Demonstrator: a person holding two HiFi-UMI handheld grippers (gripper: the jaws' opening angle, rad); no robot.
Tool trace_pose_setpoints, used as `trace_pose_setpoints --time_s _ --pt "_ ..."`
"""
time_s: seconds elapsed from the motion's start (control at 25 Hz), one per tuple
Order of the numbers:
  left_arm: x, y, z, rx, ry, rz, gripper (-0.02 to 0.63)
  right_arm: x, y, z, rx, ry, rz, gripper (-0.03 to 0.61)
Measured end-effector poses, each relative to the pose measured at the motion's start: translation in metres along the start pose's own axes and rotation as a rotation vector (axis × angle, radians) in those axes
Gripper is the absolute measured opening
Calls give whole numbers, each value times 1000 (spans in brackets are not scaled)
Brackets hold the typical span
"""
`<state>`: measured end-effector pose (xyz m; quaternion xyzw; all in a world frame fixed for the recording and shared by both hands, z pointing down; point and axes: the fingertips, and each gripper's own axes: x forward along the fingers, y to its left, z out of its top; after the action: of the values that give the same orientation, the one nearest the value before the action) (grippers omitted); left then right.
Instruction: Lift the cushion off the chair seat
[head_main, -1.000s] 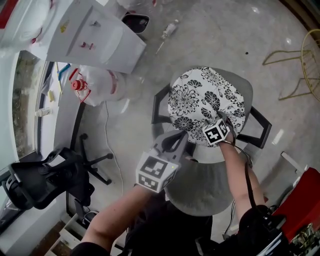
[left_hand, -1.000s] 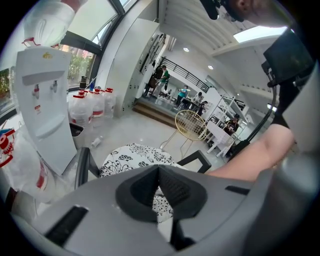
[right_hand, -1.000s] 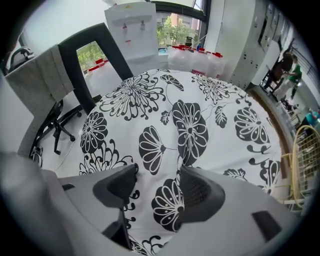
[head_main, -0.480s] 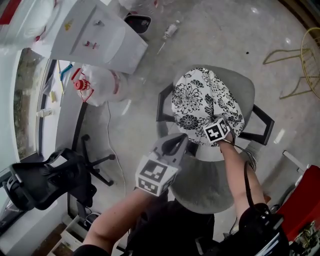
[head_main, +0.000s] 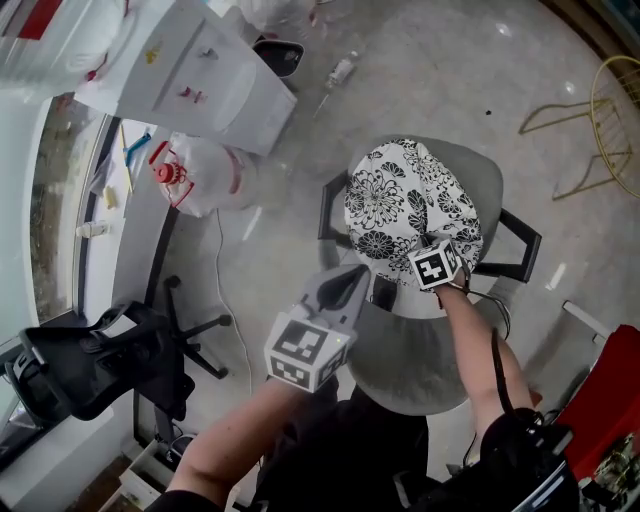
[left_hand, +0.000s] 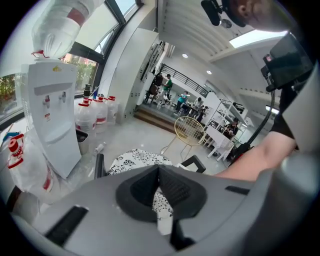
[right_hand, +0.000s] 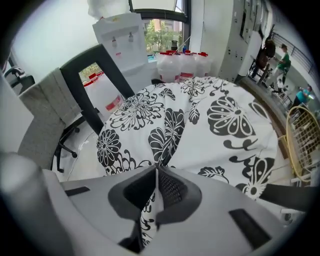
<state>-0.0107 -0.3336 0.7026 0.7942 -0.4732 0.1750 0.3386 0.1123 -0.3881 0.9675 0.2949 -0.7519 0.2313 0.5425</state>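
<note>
Right gripper (right_hand: 156, 175) had just clamped the cushion (right_hand: 200, 115) edge; fabric stood ridged ahead of it, so lifting could begin.

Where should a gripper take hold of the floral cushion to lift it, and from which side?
Pinch the loose cover at the near edge of the floral cushion, coming steeply down from the person's side. The round pad is too wide to span, but its fabric bunches into a thin fold; the right gripper, its jaws just closed further, is shut on such a fold there.
</note>
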Motion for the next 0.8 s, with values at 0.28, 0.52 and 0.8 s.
trace_pose_setpoints --time_s 0.28,0.52,0.8 --pt "-33 -11 21 23 -47 -15 6 -50 9 18 31 -55 -23 25" --pt "-70 -20 31 28 -88 -22 6 -99 13 30 50 -110 -61 23" --pt "-119 -29 48 54 -149 -43 6 -166 29 48 92 -204 -109 23"
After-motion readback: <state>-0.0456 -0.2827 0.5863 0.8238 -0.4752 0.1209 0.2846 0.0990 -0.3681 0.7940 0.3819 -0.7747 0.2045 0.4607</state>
